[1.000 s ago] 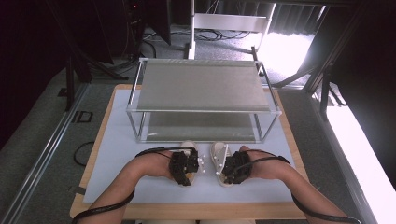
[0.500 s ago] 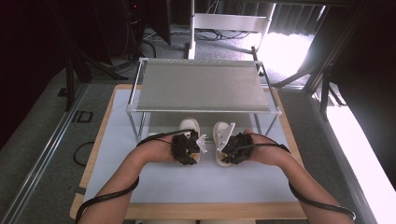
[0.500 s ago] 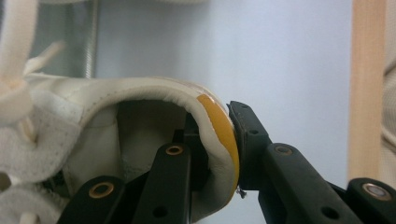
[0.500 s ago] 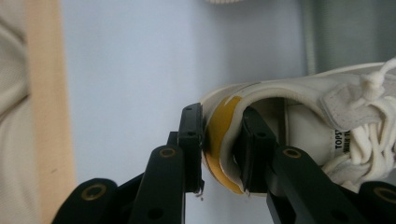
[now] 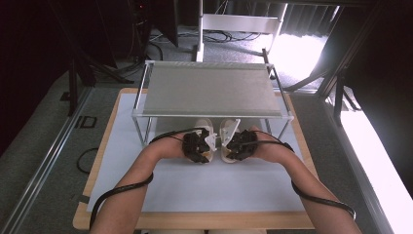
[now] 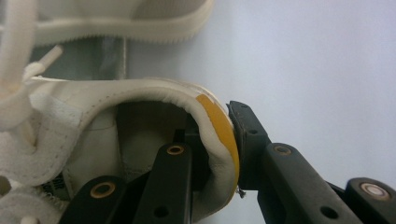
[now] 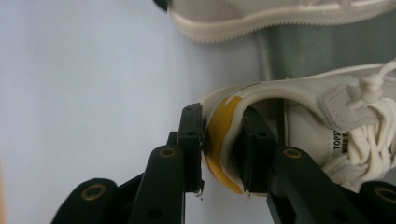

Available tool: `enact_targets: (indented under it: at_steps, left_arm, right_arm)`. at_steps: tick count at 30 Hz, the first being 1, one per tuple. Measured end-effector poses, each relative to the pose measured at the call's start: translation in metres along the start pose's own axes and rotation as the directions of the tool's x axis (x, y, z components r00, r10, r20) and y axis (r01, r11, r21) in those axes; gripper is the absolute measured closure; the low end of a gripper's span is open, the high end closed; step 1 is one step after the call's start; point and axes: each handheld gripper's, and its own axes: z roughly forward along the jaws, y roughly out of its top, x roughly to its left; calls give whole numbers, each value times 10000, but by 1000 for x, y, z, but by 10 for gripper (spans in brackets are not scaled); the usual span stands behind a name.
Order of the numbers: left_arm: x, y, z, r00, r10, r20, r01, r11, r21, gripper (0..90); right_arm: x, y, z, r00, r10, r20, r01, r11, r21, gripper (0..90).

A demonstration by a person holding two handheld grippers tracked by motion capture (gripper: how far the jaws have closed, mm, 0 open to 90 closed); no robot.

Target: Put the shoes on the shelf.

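Now you hold one white sneaker in each gripper, and both toes point under the wire rack, so the step in hand seems to be sliding the pair onto the space below its shelf. Keep the two heels level and push them forward together, slowly, so the toes do not catch the front legs of the rack and the laces do not drag.

Your left gripper is closed on the heel collar of the left sneaker: one jaw sits inside the shoe, the other presses the yellow heel tab from outside. Your right gripper grips the right sneaker in the same way, with the yellow tab between the jaws.

Both shoes lie on the white mat, just in front of the rack, with the toes already under its front edge and close beside each other.
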Motion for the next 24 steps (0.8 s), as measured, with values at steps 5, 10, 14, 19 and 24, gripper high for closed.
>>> enact_targets:
  at_steps: [5,10,14,19,24]
  left_arm:
    - [12,0,9,9998,152,92,-148,9992,-378,789]
    - [21,0,15,9996,-117,274,133,9981,-606,788]
    - [25,-1,20,9984,-364,425,404,9945,-970,787]
    - [21,-6,27,9877,-1417,669,1528,9653,-2119,782]
    - [23,-4,22,9933,-1124,276,1156,9777,-1753,741]
  right_arm:
    - [-9,6,9,9998,-85,170,83,9999,77,734]
    - [-13,10,16,9992,362,160,-364,9993,79,734]
    - [-17,9,19,9999,58,90,-59,10000,70,733]
    - [-19,6,21,9997,246,66,-244,9993,-279,731]
    - [-20,5,20,9994,297,175,-291,9989,-359,706]
